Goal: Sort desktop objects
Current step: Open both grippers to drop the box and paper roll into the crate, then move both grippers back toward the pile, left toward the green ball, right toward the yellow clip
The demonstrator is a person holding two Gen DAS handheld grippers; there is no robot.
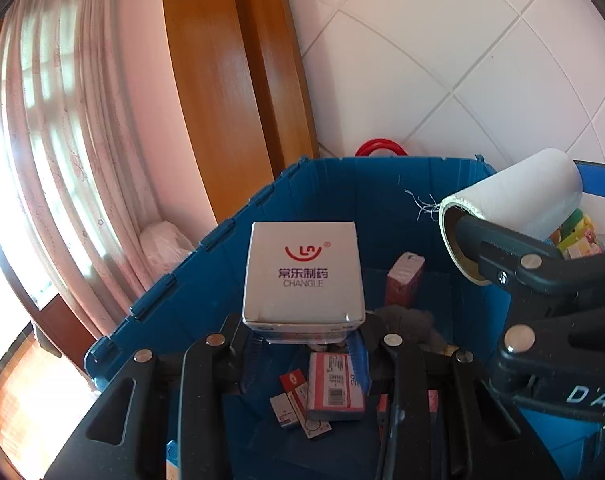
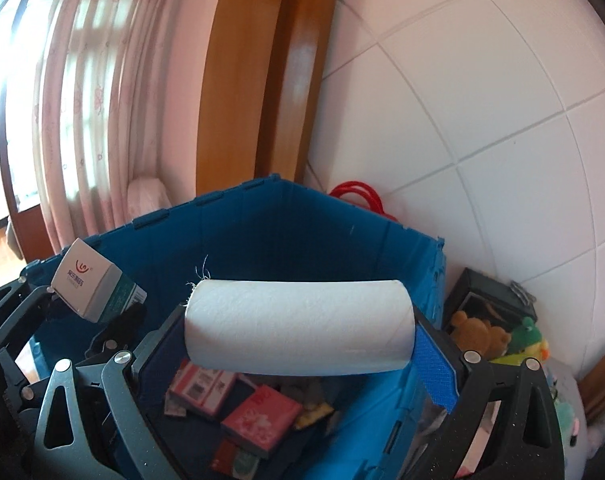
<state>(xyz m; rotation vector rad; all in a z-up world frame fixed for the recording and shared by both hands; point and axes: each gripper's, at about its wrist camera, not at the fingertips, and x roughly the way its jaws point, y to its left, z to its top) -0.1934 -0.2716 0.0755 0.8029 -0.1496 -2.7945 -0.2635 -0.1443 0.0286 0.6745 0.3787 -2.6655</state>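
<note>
Both grippers (image 1: pixel 302 332) (image 2: pixel 298 320) tilt down over blue crate (image 1: pixel 342 184), gripping box (image 1: pixel 302 272) and roll (image 2: pixel 298 320).

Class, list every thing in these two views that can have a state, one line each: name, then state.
left gripper: shut on the white box.
white box: held above the crate.
right gripper: shut on the paper roll, gripped end to end.
paper roll: held level above the crate.
blue crate: open, small boxes lying inside.

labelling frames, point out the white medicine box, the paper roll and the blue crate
white medicine box (image 1: pixel 302 270), left wrist view, its logo face
paper roll (image 2: pixel 298 320), right wrist view, middle of its side
blue crate (image 1: pixel 374 196), left wrist view, inner back wall
</note>
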